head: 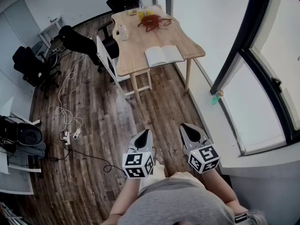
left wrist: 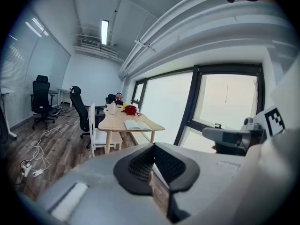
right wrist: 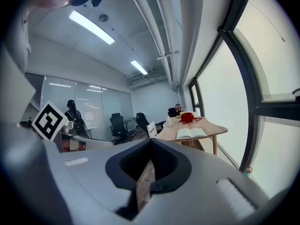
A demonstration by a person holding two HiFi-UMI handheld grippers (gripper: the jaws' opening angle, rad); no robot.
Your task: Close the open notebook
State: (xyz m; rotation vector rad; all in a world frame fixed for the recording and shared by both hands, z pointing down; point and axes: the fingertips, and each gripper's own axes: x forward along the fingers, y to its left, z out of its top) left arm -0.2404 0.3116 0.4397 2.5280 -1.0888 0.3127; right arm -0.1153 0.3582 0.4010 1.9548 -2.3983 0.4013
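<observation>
Notebook (head: 163,55) on near end of table (head: 136,39)

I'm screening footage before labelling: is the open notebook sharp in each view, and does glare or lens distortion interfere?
Head view: notebook small but clear, fisheye bows the window frame. Left gripper view: window panes blown out white, notebook tiny yet distinct. Right gripper view: notebook distinct, dark vignette at corners.

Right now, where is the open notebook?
In the head view the open notebook lies at the wooden table's near end, toward the window, right of the white chair.
</observation>
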